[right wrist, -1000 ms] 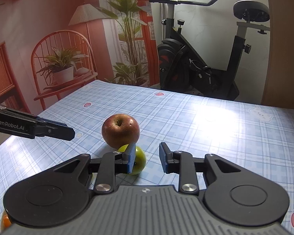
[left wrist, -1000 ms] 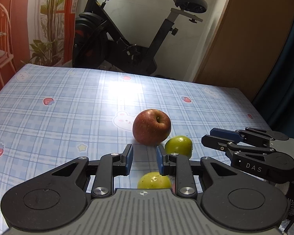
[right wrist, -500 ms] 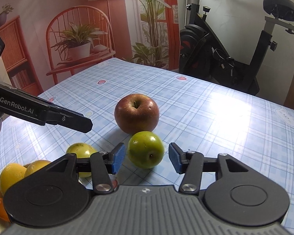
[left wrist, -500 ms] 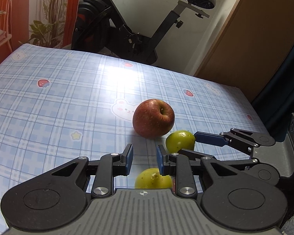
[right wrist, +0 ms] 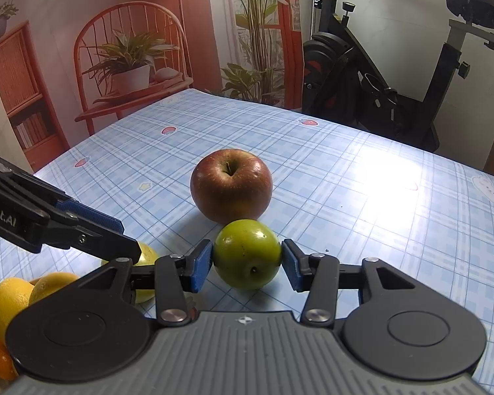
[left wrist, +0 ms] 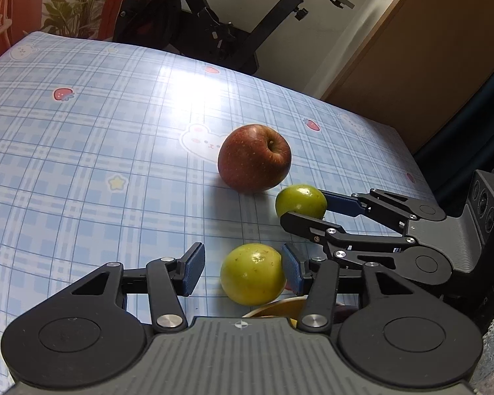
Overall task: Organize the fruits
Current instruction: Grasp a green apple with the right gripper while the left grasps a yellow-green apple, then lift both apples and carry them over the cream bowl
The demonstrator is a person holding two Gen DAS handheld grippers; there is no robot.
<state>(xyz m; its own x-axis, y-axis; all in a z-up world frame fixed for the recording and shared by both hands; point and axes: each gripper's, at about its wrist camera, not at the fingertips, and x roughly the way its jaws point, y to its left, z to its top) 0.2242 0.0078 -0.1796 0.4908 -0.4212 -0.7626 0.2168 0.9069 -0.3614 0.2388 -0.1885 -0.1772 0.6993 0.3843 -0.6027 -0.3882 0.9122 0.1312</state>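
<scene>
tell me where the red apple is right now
In both wrist views the red apple sits mid-table on the plaid tablecloth, just behind the green fruit.

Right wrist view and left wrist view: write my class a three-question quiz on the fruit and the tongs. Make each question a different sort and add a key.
1. True or false: the red apple sits between the fingers of the right tongs.
2. Multiple choice: what stands beyond the far edge of the table? A an exercise bike; B a fridge; C a pram.
3. Short answer: what lies between the fingers of the left tongs?

Key
1. False. The green fruit is there, with the right tongs closing on it. The red apple rests just behind it.
2. A.
3. The yellow-green fruit. The left tongs are opening, and only one pad touches it.
</scene>
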